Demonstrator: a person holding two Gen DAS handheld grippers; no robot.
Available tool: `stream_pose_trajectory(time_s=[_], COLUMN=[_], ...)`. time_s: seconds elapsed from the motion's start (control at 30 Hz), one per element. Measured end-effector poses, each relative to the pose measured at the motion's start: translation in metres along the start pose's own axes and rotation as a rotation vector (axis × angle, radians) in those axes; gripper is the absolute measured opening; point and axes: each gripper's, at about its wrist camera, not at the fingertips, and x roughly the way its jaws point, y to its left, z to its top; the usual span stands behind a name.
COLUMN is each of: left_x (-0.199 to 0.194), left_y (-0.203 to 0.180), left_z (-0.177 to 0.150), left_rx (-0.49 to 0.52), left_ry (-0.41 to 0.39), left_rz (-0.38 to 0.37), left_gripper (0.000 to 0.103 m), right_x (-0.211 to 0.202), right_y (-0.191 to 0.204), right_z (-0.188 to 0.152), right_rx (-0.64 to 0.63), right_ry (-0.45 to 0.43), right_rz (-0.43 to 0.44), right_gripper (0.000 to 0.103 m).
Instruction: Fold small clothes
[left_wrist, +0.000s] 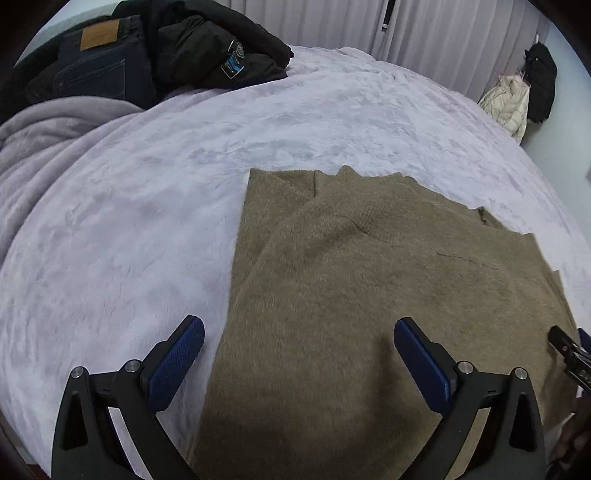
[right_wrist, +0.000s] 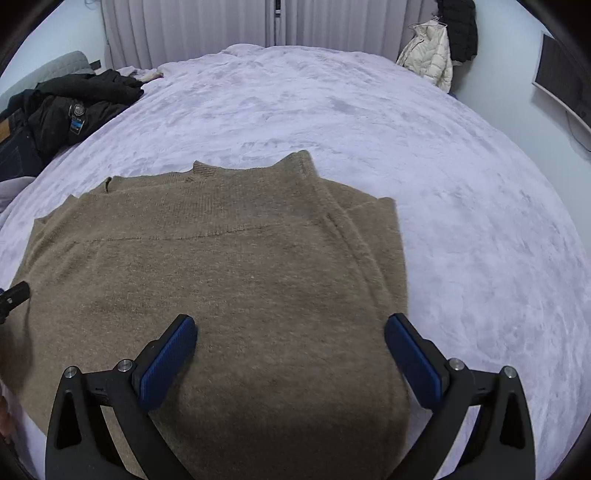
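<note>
Two hand-held grippers hang over a tan sweater (right_wrist: 229, 266) lying flat on the bed (right_wrist: 461, 184), its sides folded inward. Left hand-held gripper (left_wrist: 299, 354) and right hand-held gripper (right_wrist: 290, 350) both stand spread wide, grasping nothing. Dark clothes (left_wrist: 177, 55) are heaped at the bed's far left corner.

No readable text; jeans patch (left_wrist: 99, 34), black jacket badge (left_wrist: 233, 61) illegible.
</note>
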Motion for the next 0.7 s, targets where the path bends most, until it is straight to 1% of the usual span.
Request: stream_pose_trajectory(time_s=[0.03,0.07,0.13,0.17,0.23,0.3,0.33,0.37,0.4,0.43,0.47,0.53,0.57,0.63,0.7], left_x=[-0.007,-0.015,-0.025,-0.030,-0.037,-0.035,-0.030,-0.022,-0.016,-0.014,-0.015,-0.018,-0.019,-0.019,-0.022], left_y=[-0.001,-0.005,-0.023,-0.034,-0.049,-0.056,-0.056,-0.054,-0.049,-0.041,-0.034,-0.014,0.000,0.028,0.054], left_z=[-0.007,-0.015,-0.032,-0.039,-0.050,-0.055,-0.058,-0.061,-0.063,-0.067,-0.070,-0.072,-0.072,-0.068,-0.063], left_rx=[-0.003,0.005,0.061,0.100,0.146,0.168,0.178,0.185,0.184,0.180,0.173,0.144,0.120,0.048,-0.025], left_ry=[-0.007,-0.017,-0.032,-0.045,-0.066,-0.066,-0.048,-0.021,0.000,0.001,-0.010,-0.010,0.000,0.014,0.025], left_rz=[-0.016,-0.027,-0.045,-0.046,-0.050,-0.050,-0.036,-0.002,0.025,0.034,0.036,0.039,0.005,0.061,0.042], left_gripper=[0.103,0.103,0.103,0.103,0.103,0.103,0.103,0.103,0.103,0.103,0.103,0.103,0.103,0.103,0.103], right_x=[-0.005,-0.013,-0.027,-0.035,-0.047,-0.050,-0.047,-0.042,-0.034,-0.027,-0.022,-0.021,-0.022,-0.023,-0.025], right_y=[0.000,0.001,0.012,0.023,0.050,0.071,0.077,0.081,0.082,0.079,0.070,0.046,0.034,0.014,0.000], right_z=[-0.001,-0.004,-0.010,-0.014,-0.025,-0.036,-0.041,-0.046,-0.050,-0.055,-0.058,-0.061,-0.061,-0.062,-0.064], right_rx=[0.009,0.016,-0.002,-0.040,-0.144,-0.219,-0.243,-0.259,-0.271,-0.270,-0.247,-0.177,-0.155,-0.131,-0.116], right_ry=[-0.016,-0.041,-0.066,-0.080,-0.111,-0.101,-0.085,-0.064,-0.041,-0.018,0.001,0.006,0.004,0.005,0.009], right_rz=[-0.027,-0.015,0.048,0.066,0.100,0.128,0.129,0.118,0.104,0.094,0.105,0.153,0.148,0.136,0.141], right_gripper=[0.102,0.102,0.102,0.102,0.102,0.102,0.102,0.102,0.102,0.102,0.102,0.102,0.102,0.102,0.102])
